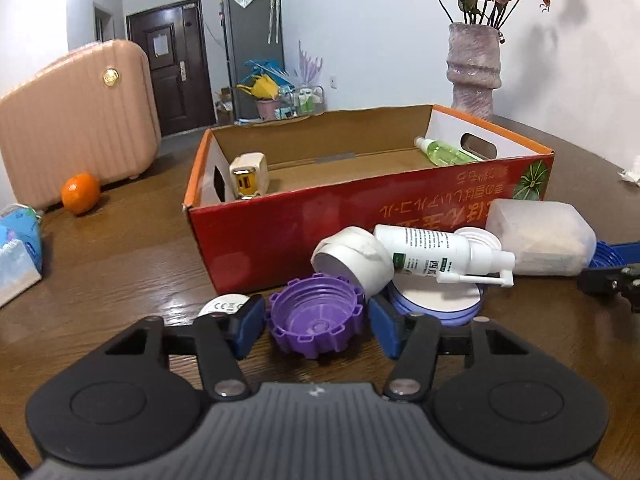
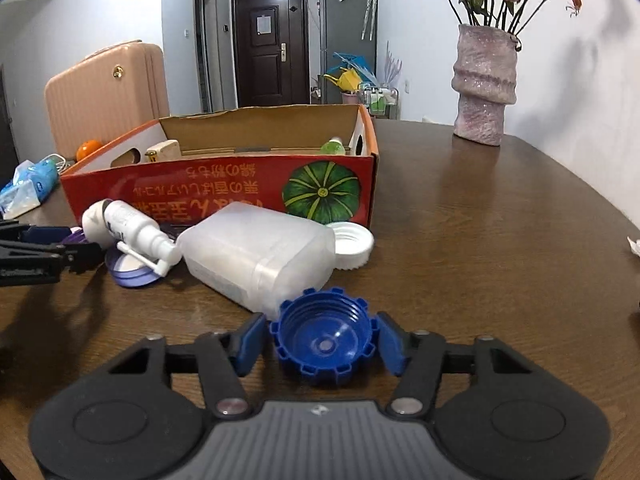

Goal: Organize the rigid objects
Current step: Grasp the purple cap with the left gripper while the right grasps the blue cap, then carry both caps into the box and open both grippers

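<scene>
My left gripper has its blue pads on both sides of a purple screw cap that lies open side up on the table. My right gripper has its pads close on either side of a blue screw cap, also open side up. Whether either cap is clamped or lifted is unclear. The red cardboard box stands behind, holding a cream charger and a green bottle. In front of it lie a white jar, a white spray bottle, a round lilac tin and a translucent plastic container.
A white lid lies by the box's corner. A pink vase of dried roses stands at the back right. An orange, a tissue pack and a pink suitcase are at the left.
</scene>
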The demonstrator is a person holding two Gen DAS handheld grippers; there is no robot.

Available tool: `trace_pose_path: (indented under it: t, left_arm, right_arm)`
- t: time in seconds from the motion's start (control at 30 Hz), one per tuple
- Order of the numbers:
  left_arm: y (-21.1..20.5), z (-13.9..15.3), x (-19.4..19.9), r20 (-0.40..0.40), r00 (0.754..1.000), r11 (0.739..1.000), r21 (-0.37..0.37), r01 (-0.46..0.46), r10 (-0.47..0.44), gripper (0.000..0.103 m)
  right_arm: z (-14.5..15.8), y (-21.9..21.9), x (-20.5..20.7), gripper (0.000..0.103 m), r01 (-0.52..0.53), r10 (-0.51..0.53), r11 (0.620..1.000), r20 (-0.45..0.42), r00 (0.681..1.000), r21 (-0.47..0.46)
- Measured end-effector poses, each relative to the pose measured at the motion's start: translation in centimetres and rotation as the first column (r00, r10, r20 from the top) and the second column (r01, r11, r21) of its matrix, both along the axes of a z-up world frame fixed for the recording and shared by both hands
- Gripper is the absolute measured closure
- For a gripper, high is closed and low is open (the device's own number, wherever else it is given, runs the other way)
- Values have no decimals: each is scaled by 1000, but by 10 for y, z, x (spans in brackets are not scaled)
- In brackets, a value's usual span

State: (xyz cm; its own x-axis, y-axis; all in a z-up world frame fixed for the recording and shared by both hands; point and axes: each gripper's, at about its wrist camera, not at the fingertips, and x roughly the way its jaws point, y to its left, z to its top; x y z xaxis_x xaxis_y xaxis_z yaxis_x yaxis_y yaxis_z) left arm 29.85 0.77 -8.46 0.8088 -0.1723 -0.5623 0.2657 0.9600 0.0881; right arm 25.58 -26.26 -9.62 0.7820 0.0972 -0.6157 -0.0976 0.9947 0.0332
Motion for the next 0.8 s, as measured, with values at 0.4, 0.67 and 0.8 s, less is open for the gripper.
trace_pose_path:
  t: [0.4,0.67,0.8]
  left_arm:
    - [-6,5,-95,23,999,999,21,-43,43,48]
    - [-23,1,-149,40,999,999,54,8,-10,46]
    - [-17,-1,-148,-11,1000,1000,18,1,-1,33]
  right_arm:
    - [4,28,-53,50,-125,126,990,7,992,-63]
    - [4,88,-86,49,-299,301,952,29,953,-64]
    - [7,82,-92,43,-300,301,953,32,953,-28]
